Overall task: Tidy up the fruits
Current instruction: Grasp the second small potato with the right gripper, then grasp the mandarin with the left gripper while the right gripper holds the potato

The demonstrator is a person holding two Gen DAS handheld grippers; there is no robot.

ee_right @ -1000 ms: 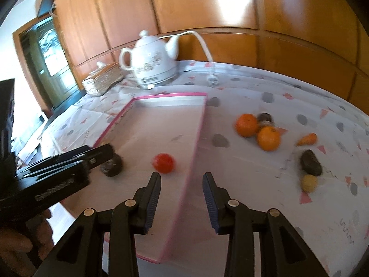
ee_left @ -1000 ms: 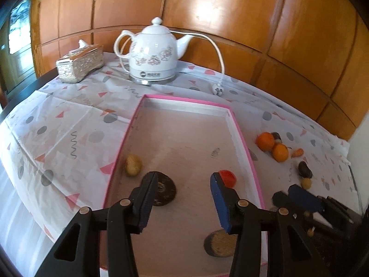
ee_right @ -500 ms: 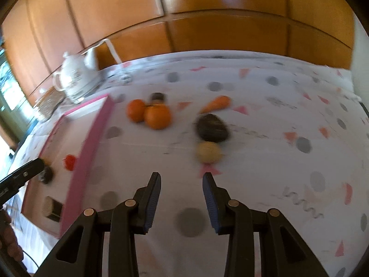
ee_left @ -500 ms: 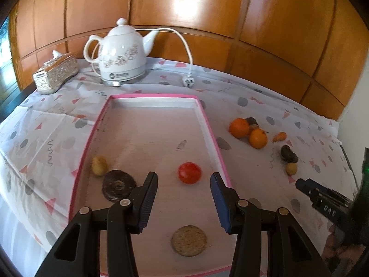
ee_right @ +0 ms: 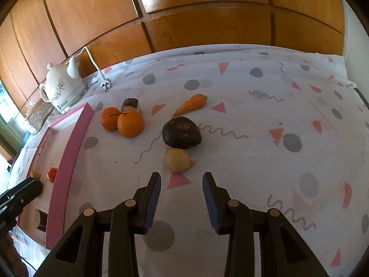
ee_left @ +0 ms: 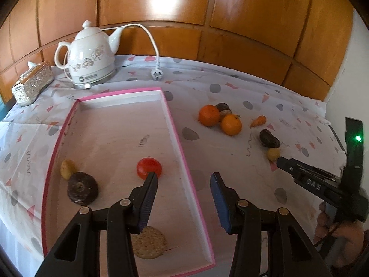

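A white floral electric kettle [ee_left: 88, 56] is seen at eleven o'clock on the bench, its cord run to a loose plug [ee_left: 157, 74]. A silver tissue box [ee_left: 31, 84] is set at ten o'clock. A patterned tablecloth [ee_right: 265, 124] is spread beneath; wood panelling [ee_left: 161, 2] stands behind.

A pink-rimmed tray [ee_left: 177, 136] sits on a white cloth [ee_right: 253, 152] patterned with grey dots, coral triangles and squiggles.
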